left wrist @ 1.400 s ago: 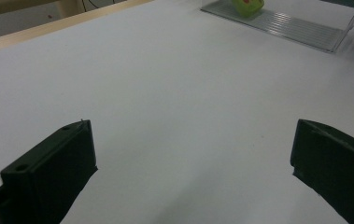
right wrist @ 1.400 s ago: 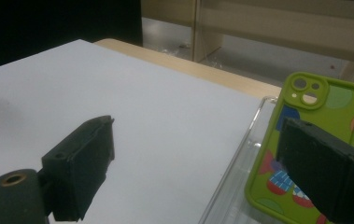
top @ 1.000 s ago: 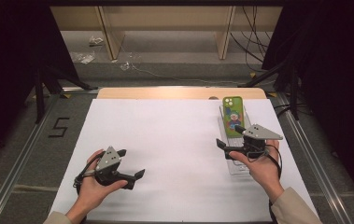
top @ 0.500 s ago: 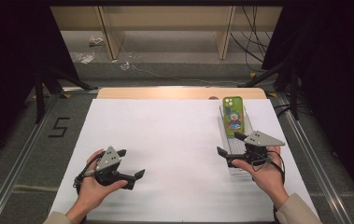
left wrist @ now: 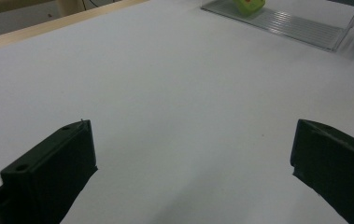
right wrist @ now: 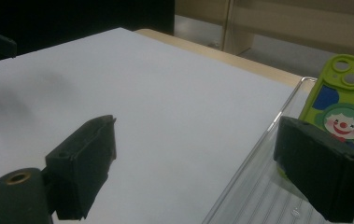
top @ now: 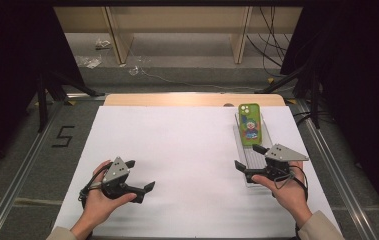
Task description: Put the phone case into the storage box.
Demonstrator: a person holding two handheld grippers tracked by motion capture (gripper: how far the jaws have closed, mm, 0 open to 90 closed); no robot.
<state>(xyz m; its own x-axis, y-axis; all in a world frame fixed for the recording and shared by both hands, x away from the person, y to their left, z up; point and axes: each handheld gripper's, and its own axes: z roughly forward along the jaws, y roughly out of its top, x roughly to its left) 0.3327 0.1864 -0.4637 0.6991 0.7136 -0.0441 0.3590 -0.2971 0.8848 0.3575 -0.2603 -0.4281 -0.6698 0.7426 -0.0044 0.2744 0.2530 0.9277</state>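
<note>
The right gripper (top: 251,158) hovers at the near end of a clear tray (top: 249,162) on the right side of the white surface (top: 187,150), jaws spread wide and grasping nothing. One jaw sits over the tray's ribbed floor, the other outside its left wall. A green phone (top: 250,123) (clown picture on its back) lies at the tray's far end, just ahead of that jaw. The left gripper (top: 139,175) rests well apart at the near left, jaws likewise released.
</note>
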